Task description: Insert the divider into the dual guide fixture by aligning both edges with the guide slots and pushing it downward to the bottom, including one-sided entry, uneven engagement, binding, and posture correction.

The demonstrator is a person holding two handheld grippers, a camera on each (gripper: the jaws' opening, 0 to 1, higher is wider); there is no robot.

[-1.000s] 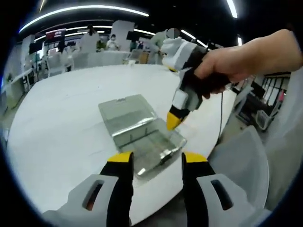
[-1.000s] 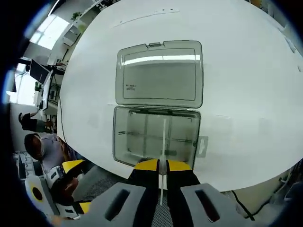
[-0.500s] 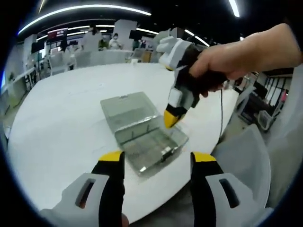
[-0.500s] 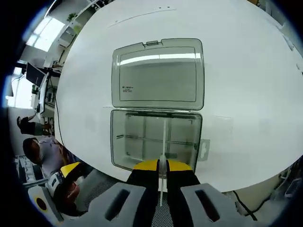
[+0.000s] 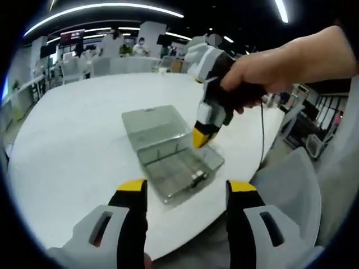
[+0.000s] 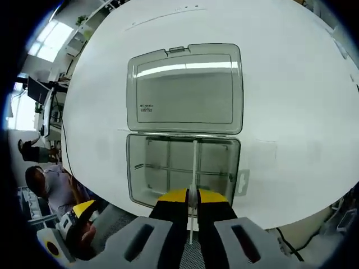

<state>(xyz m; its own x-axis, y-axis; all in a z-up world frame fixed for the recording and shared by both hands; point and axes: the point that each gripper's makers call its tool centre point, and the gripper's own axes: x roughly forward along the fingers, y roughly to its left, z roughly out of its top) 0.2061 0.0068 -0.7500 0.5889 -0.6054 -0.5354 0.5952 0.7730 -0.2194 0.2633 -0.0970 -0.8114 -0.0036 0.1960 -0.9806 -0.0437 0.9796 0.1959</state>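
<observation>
Bright ceiling strip lights (image 5: 101, 9) hang over an open-plan room where a wide white table (image 5: 67, 140) carries a clear plastic box (image 6: 184, 171), its hinged lid (image 6: 185, 88) thrown fully open and lying flat on the tabletop beyond the tray. In the right gripper view, the right gripper (image 6: 192, 197) stands at the near wall of the box, its yellow-tipped jaws pressed together on a thin white divider (image 6: 194, 168). The divider runs edge-on from between the jaws out across the middle of the tray toward the hinge, crossing a partition that runs the other way; whether its edges sit in the guide slots cannot be told. Down at the lower left of that view, past the table's edge, the yellow-and-grey body of the other tool shows.

From the left gripper view, the left gripper (image 5: 188, 188) hovers over the near table edge with its jaws spread wide and nothing between them, the box lying just beyond and between the two tips. A person's hand (image 5: 263, 73) grips the right gripper's handle at upper right, its yellow tip angled down at the far side of the box tray. Desks, chairs and several people (image 5: 133, 49) fill the background.
</observation>
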